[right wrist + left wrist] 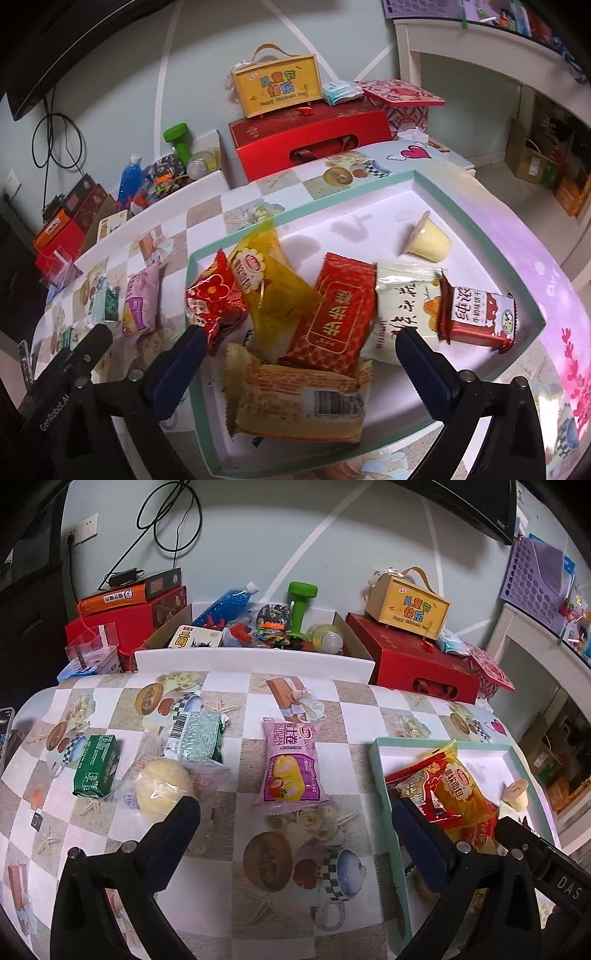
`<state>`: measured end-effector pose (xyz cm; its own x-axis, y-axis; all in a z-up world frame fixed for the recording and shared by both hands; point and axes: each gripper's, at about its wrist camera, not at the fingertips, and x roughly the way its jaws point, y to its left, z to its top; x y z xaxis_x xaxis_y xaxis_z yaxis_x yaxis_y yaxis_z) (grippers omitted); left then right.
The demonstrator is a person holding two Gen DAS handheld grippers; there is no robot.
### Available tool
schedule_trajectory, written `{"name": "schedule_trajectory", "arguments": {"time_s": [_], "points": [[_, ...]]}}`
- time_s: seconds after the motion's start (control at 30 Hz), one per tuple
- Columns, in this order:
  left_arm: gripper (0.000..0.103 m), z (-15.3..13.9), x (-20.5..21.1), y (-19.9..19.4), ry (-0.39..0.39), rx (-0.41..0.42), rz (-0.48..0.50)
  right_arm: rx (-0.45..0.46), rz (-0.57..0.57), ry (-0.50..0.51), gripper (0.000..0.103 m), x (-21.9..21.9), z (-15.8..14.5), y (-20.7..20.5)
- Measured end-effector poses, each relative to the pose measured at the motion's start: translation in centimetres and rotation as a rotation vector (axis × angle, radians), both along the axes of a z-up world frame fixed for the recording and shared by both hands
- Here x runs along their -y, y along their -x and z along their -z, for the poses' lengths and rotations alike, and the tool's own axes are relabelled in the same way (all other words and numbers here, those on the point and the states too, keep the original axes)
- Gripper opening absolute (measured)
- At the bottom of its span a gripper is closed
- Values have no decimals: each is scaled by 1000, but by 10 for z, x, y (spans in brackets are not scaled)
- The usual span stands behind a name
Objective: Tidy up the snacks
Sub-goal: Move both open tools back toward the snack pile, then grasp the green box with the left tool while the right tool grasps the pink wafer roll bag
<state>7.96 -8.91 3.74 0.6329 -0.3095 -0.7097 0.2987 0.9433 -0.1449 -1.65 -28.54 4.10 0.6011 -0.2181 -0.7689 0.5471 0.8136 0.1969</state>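
Clutter (258, 627) behind table (229, 842); dumbbell (301, 605)

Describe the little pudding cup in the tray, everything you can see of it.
The pudding cup is a small, translucent plastic cup of pale yellow filling, sealed with a tan foil lid. It lies tipped on its side on the white floor of the mint-rimmed tray, in the far part, lid toward the far rim. It sits apart from the wrapped snacks, and neither gripper is near it.

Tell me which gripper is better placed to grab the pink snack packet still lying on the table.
Left. The left gripper is open and looks straight at the pink snack packet, which lies just ahead of its fingers. The right gripper is open over the tray.
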Motion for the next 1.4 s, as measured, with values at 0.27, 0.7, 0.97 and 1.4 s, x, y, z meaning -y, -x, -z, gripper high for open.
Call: {"name": "schedule_trajectory", "arguments": {"time_s": [0.27,0.7,0.97,1.4], "points": [[103,-6,-11,-1,37,3,27,49,-18,35,103,-19,-12,-5],[103,-11,-86,-24,15,-10,-110,135,-187,33,103,-84,-19,-37],[103,-8,-150,-38,73,-44,-244,147,-270,40,103,-115,-16,-52],[103,14,-177,-74,90,-64,-303,179,-328,91,100,-135,-13,-95]]}}
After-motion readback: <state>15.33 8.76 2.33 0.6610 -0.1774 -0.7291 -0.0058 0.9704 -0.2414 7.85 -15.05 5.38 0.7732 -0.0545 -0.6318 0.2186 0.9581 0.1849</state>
